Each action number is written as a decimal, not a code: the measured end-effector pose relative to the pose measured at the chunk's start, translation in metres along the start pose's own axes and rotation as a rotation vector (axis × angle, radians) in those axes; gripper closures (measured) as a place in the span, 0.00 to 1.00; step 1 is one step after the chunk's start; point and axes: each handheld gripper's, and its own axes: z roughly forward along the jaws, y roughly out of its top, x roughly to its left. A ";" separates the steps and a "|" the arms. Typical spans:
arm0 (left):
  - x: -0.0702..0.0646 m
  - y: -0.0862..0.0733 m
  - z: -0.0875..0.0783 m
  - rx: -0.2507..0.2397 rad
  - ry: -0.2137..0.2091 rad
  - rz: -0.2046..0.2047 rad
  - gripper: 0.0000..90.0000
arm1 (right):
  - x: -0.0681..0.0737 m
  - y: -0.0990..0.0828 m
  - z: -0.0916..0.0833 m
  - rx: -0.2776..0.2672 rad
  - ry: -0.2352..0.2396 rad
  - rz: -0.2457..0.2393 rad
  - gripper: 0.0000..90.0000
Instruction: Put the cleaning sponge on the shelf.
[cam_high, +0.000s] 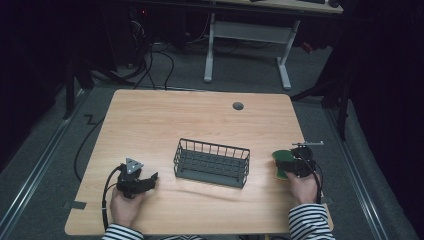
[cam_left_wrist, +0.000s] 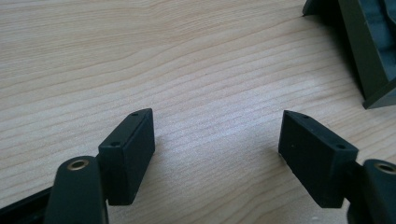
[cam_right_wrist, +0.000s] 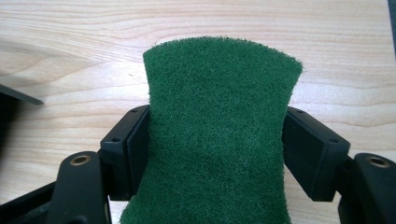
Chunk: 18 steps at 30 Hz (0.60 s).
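Observation:
A green scouring pad (cam_right_wrist: 217, 93) lies flat between the jaws of my right gripper (cam_right_wrist: 217, 133). Both pads press its sides in, so it looks waisted. In the high view the green scouring pad (cam_high: 281, 161) is at the table's right edge, with my right gripper (cam_high: 295, 164) on it. My left gripper (cam_high: 150, 179) rests low at the front left of the table, pointing right. In its own view my left gripper (cam_left_wrist: 217, 135) stands open over bare wood, with nothing between its jaws.
A dark wire basket (cam_high: 212, 163) stands mid-table between the two grippers, and its corner (cam_left_wrist: 369, 51) is at the upper right of the left gripper view. The wooden table (cam_high: 165, 117) has a grey cable hole (cam_high: 238, 106) at the back.

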 end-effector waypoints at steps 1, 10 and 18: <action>0.000 0.000 0.000 0.000 0.000 0.000 0.31 | 0.001 0.000 -0.002 -0.005 0.004 -0.005 0.33; 0.000 0.000 0.000 0.000 0.000 0.000 0.31 | 0.011 0.005 -0.024 -0.065 0.022 -0.068 0.33; 0.000 0.000 0.000 0.000 -0.001 -0.001 0.31 | 0.024 0.011 -0.042 -0.116 0.040 -0.130 0.33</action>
